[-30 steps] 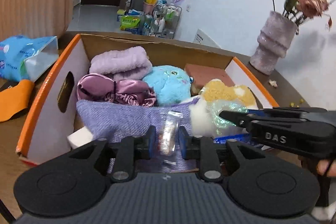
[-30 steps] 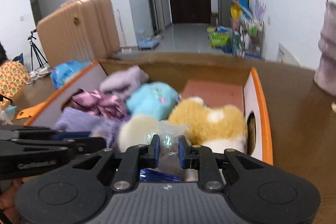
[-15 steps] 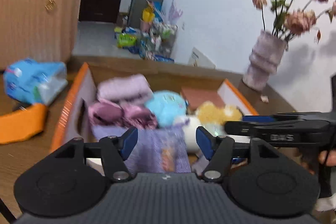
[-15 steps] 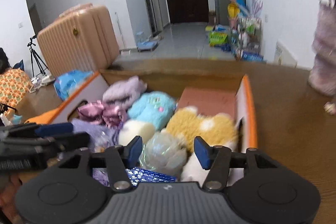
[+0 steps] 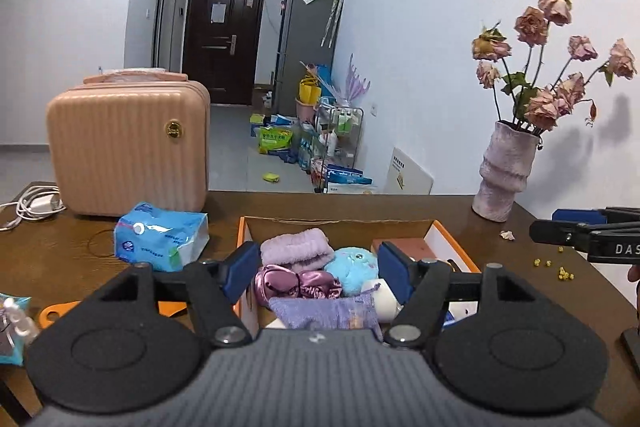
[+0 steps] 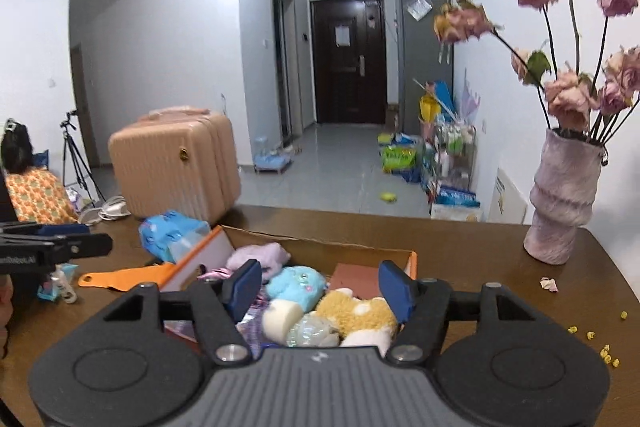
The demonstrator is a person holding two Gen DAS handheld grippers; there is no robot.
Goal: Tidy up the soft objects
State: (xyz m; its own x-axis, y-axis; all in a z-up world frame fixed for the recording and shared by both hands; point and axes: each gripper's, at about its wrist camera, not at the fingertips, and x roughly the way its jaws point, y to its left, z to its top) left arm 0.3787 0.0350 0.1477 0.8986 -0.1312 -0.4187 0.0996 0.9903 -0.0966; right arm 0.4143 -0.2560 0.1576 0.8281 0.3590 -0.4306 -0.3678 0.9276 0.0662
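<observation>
An orange-edged cardboard box on the brown table holds soft things. These are a lilac towel, a blue plush, pink satin cloth, a purple knit pouch, a yellow plush and a clear-wrapped bundle. My left gripper hangs above the box's near edge, its jaws opening with nothing between them. My right gripper hangs likewise over the right half, jaws opening and empty. Its fingers show at the right edge of the left wrist view.
A pink suitcase stands at the table's far left, with a blue tissue pack in front of it. A vase of dried roses stands far right, with petal crumbs nearby. An orange flat piece lies left of the box.
Both grippers were shut on clear-wrapped items in the box. Both have opened, let go, and risen up and back from the box.
</observation>
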